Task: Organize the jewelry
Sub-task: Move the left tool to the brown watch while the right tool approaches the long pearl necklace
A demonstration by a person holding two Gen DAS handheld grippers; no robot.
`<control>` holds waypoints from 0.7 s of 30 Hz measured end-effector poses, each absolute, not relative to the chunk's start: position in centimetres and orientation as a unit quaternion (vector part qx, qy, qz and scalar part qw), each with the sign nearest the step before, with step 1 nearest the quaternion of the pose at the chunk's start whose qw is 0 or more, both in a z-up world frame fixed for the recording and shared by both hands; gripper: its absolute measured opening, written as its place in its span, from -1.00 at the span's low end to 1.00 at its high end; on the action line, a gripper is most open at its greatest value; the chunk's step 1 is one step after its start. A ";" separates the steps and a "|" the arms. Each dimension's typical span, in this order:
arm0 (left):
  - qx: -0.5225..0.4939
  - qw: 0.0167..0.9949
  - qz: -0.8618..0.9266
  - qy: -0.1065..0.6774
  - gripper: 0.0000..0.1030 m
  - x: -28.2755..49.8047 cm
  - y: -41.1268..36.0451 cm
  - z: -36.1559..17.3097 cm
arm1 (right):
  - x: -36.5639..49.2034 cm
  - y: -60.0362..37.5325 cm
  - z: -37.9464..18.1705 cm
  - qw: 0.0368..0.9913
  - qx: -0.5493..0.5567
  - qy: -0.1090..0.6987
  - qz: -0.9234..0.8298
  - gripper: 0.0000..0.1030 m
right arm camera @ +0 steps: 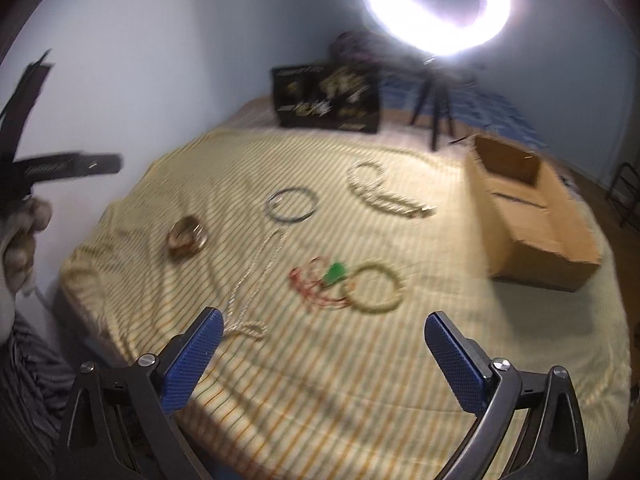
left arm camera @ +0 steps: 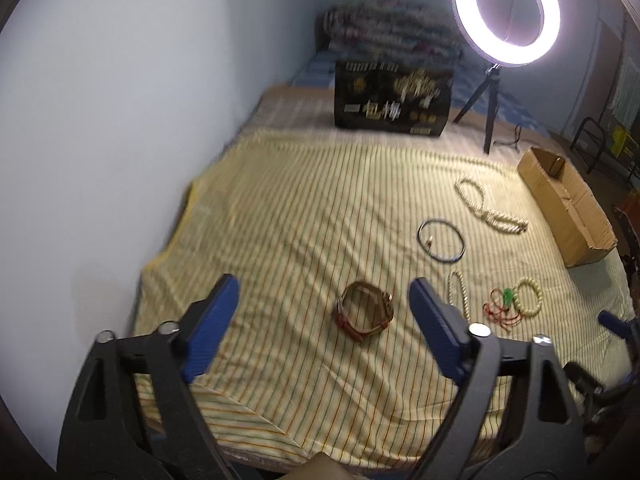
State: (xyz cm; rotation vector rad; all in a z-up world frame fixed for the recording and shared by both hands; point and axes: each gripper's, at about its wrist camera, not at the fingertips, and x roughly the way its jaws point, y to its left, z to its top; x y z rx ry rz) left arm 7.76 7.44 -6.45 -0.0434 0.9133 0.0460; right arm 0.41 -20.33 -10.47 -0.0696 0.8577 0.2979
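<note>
We hold the left gripper (left arm camera: 322, 300) and right gripper (right arm camera: 322, 336) wide open, empty; the brown bracelet (left arm camera: 365, 311) lies mid-frame between our left fingers, probably light, fairly stiff, best pinched across its band

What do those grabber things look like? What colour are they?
Each grabber is a black frame with triangle-shaped holes and shiny silver bolts. Both the left gripper and the right gripper end in two flat blue fingers with a bumpy, dotted surface. The right camera also shows the person's bare left hand above a grey ribbed sleeve.
</note>
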 end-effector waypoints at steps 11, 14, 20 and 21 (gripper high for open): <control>-0.041 0.841 -0.004 0.539 0.13 11.3 7.1 -12.0 | 1.9 -15.0 -14.4 0.843 -0.076 0.470 0.249 0.70; -0.050 0.835 0.001 0.547 0.13 11.7 7.5 -12.8 | 1.9 -13.0 -15.6 0.831 -0.110 0.475 0.268 0.64; -0.065 0.821 0.000 0.567 0.06 12.6 8.0 -14.4 | 2.3 -10.9 -17.7 0.814 -0.142 0.494 0.270 0.47; -0.067 0.819 0.001 0.570 0.02 12.9 8.1 -14.7 | 2.6 -10.8 -18.0 0.812 -0.141 0.498 0.269 0.46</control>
